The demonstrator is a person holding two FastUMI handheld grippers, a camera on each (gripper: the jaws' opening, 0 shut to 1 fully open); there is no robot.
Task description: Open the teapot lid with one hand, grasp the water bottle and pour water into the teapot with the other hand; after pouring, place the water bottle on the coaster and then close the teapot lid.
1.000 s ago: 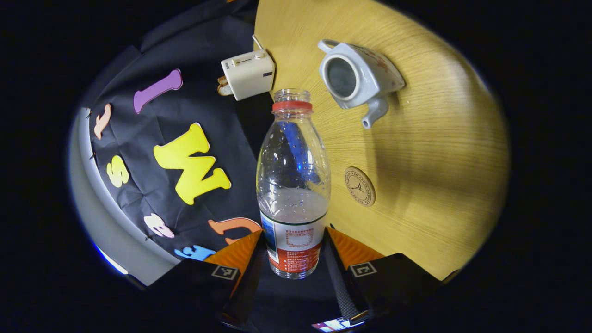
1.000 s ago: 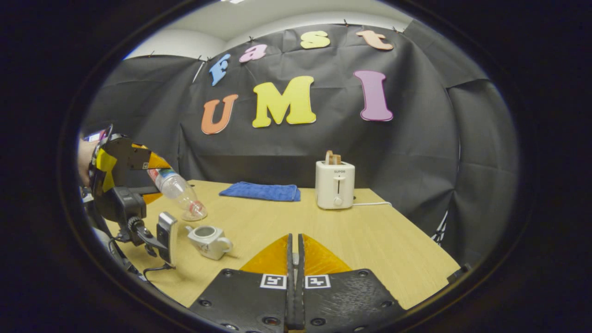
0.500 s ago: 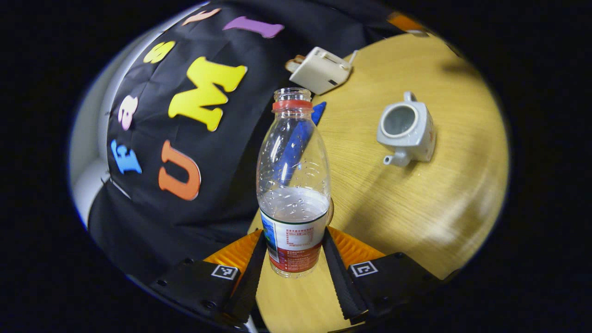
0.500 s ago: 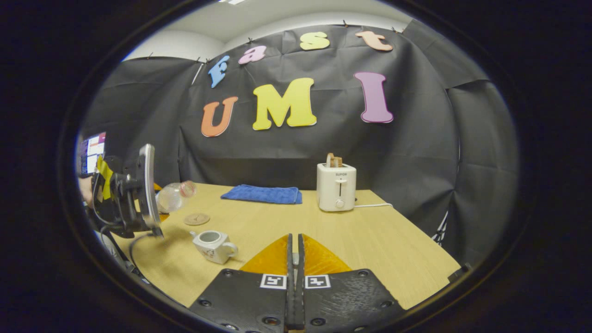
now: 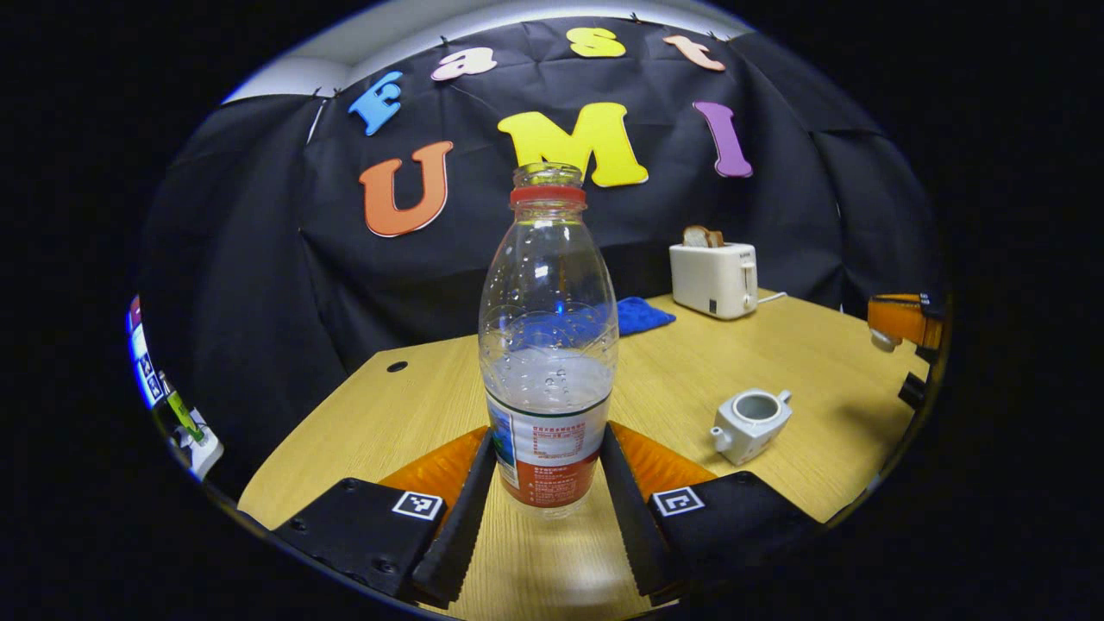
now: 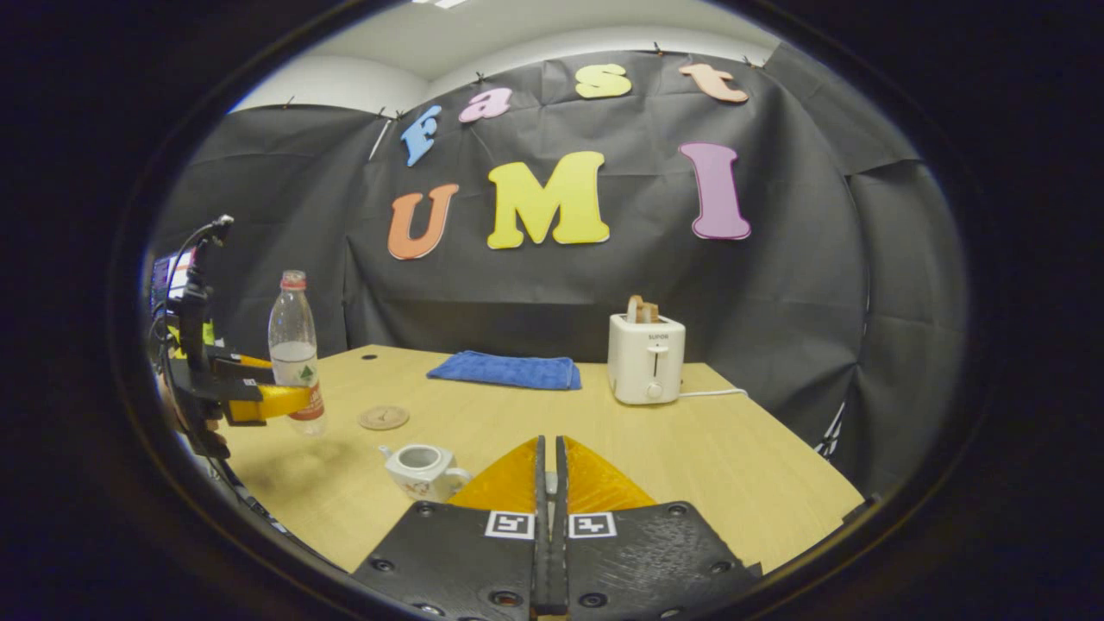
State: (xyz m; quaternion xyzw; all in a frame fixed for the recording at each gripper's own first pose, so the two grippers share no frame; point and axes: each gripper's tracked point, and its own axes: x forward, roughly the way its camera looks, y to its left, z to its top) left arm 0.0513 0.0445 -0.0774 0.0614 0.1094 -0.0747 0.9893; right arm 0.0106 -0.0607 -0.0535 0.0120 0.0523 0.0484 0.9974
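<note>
A clear water bottle with a red neck ring, no cap and some water stands upright in my left gripper, shut on its labelled lower part. In the right gripper view the bottle and the left gripper hover just left of the round coaster. The white teapot sits lidless on the table, also seen as the teapot near my right gripper, whose fingers are pressed together. In the left gripper view a small white piece, apparently the lid, sits at the right gripper's tip.
A white toaster with bread in it stands at the back of the wooden table, its cord running right. A folded blue cloth lies to its left. A screen glows beyond the table's left edge.
My left gripper has swung the bottle from tipped over the teapot back to upright and away to the left, near the coaster. The right gripper has barely moved.
</note>
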